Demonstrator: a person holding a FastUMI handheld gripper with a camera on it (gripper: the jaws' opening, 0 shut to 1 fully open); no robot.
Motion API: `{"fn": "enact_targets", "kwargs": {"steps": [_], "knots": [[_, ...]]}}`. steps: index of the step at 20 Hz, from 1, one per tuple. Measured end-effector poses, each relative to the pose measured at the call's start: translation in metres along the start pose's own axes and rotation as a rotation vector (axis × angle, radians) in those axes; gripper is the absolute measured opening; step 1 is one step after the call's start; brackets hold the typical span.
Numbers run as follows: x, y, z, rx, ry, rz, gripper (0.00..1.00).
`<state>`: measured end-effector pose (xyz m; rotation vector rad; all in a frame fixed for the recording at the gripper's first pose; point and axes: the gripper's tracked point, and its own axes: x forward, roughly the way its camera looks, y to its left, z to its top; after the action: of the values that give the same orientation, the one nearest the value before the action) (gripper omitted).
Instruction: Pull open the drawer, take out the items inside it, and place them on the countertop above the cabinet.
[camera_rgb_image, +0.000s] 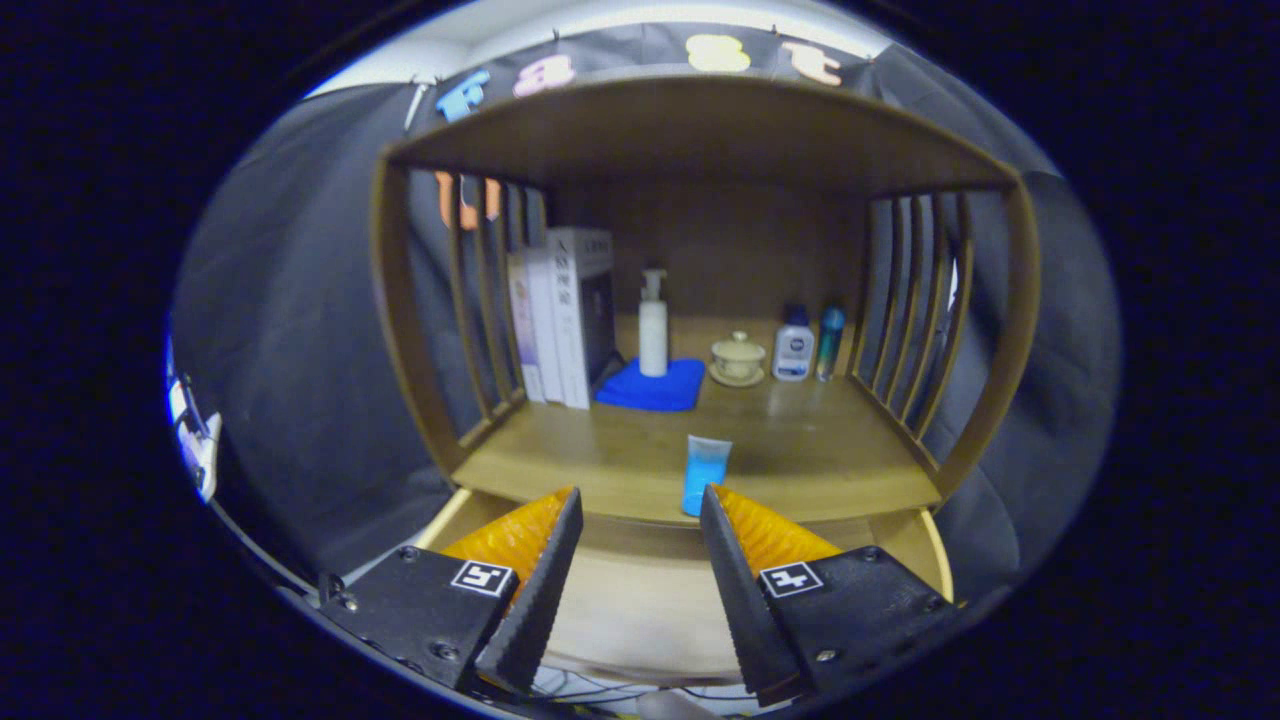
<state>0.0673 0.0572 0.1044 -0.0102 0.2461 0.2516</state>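
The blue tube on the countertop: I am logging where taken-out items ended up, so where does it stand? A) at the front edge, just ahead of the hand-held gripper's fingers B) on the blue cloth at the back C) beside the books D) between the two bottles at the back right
A: the blue tube stands at the countertop's front edge, just beyond the open hand-held gripper, apart from both fingers.

We see a wooden cabinet (700, 130) with a smooth, faintly glossy desk (800, 450) that catches soft reflections. The blue tube (705, 473) looks like translucent plastic, the white pump bottle (653, 325) like smooth plastic. Under it lies a matt blue cloth (650, 388). The lidded cup (738, 355) looks like glazed ceramic. The tool (640, 505), held open, has ribbed fingers (545, 560).
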Motion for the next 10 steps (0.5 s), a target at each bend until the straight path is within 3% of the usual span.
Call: {"fn": "enact_targets", "kwargs": {"steps": [3, 7, 10], "knots": [[-0.055, 0.0, -0.005, 0.005, -0.144, 0.002, 1.0], [-0.112, -0.014, -0.019, 0.024, -0.315, -0.029, 1.0], [-0.13, -0.036, -0.045, -0.025, -0.357, -0.123, 1.0]]}}
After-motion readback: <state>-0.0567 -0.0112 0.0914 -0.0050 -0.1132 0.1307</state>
